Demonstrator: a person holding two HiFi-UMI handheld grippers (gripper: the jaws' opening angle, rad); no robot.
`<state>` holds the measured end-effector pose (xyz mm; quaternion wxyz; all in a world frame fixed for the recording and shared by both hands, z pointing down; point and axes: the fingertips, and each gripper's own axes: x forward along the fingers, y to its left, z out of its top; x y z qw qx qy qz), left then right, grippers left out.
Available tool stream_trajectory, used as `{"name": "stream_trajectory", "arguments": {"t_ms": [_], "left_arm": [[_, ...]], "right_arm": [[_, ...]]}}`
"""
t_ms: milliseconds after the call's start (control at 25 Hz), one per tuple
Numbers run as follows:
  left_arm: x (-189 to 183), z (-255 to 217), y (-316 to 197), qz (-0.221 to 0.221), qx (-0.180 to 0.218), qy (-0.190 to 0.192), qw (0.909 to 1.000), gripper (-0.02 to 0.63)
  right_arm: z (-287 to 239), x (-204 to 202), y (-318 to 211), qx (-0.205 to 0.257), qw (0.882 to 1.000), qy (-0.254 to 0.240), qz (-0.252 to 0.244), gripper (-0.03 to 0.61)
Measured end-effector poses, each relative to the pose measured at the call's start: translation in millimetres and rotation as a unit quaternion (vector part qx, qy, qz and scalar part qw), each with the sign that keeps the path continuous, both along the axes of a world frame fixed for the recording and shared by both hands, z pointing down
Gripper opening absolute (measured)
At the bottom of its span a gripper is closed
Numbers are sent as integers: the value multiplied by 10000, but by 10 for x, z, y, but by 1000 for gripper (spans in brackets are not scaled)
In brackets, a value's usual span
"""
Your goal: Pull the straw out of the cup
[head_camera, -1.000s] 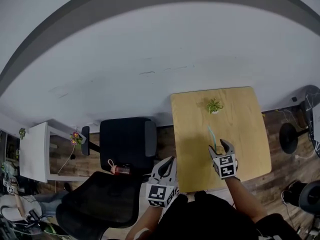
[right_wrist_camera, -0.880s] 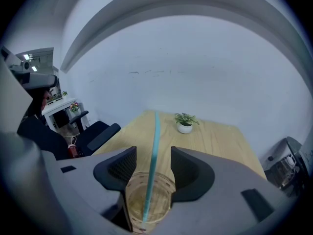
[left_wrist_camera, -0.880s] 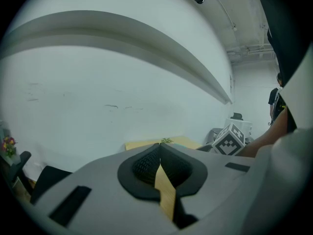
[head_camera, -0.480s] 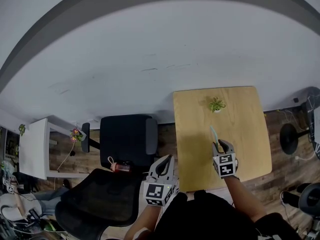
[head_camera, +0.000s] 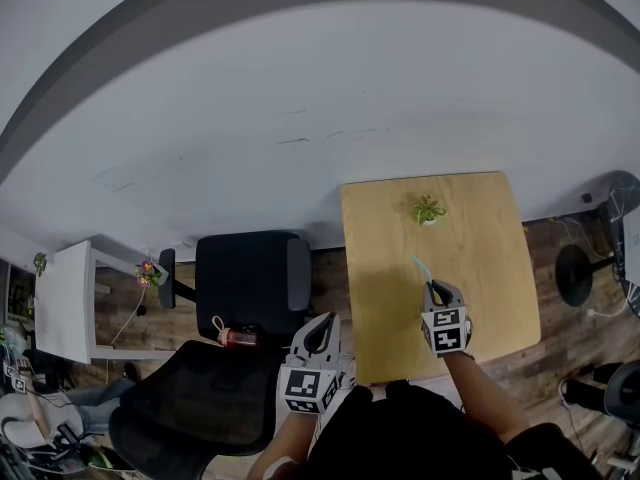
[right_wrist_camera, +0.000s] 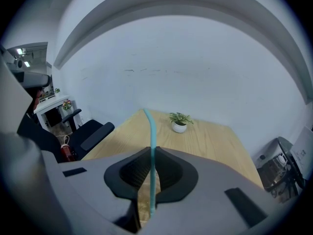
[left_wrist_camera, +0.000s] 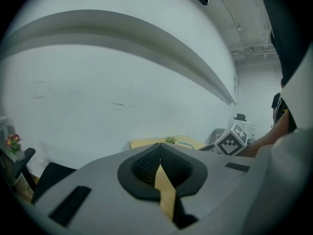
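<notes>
Jaws of right gripper (head_camera: pixel 441 290) had just closed on teal straw (right_wrist_camera: pixel 152 131) over wooden table (head_camera: pixel 490 258), pinching it for the pull; left gripper (head_camera: pixel 322 328) idled pressed together beside table.

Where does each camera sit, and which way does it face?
Head view: on the person's head, steeply down onto the table; both forearms show.
Left gripper view: on the left gripper, toward the wall; shut jaws show.
Right gripper view: on the right gripper, across the table; jaws, just closing, pinch the straw.
Both gripper views share the plant.
</notes>
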<state>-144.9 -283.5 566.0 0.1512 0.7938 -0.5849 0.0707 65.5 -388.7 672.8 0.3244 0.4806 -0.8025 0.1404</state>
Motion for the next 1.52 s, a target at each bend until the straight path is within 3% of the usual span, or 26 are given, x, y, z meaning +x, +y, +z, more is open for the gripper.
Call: {"name": "stream_trajectory", "arguments": {"t_ms": [560,840,1080,1520], "left_arm": [[133,-94,-51,187,123,-26,9997,18],[112,-105,-60,81,109,-3,9999,18],[-16,-252,-159,-31,320,-186,9993,18],[-126,-541,-251,-212,598,-365,9973,18]], "right_arm": [[-330,71,-34,364,9986,-333,184,44],[-777,68,-77,731,9944,-750,163,44],[-1147,73,-89,1079,9896,-948,-6,43],[-2041,69,8,1879,9689,-1599,-211,43]]}}
